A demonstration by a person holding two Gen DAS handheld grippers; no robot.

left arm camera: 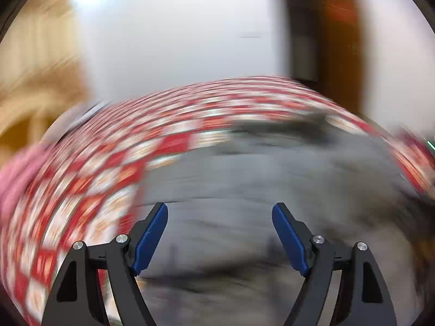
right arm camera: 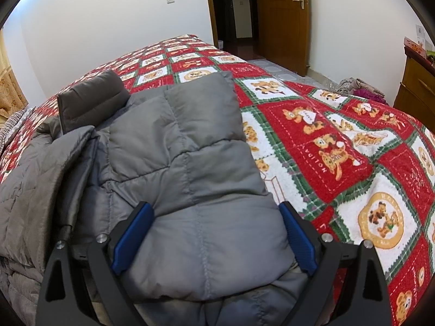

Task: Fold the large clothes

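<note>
A grey quilted down jacket (right arm camera: 190,163) lies on a bed with a red, white and green bear-pattern quilt (right arm camera: 339,149). One sleeve is folded across the body, and the collar (right arm camera: 92,100) stands up at the far left. My right gripper (right arm camera: 216,212) is open, its blue pads either side of the folded sleeve near the front. In the left wrist view everything is motion-blurred: the jacket (left arm camera: 272,176) shows as a grey mass on the quilt (left arm camera: 108,168). My left gripper (left arm camera: 220,212) is open and empty above it.
A brown wooden door (right arm camera: 282,19) stands open beside a dark doorway at the back. A wooden dresser (right arm camera: 416,81) is at the right, with a heap of clothes (right arm camera: 359,88) next to it. White walls lie behind the bed. Something pink (left arm camera: 13,179) shows at the left edge.
</note>
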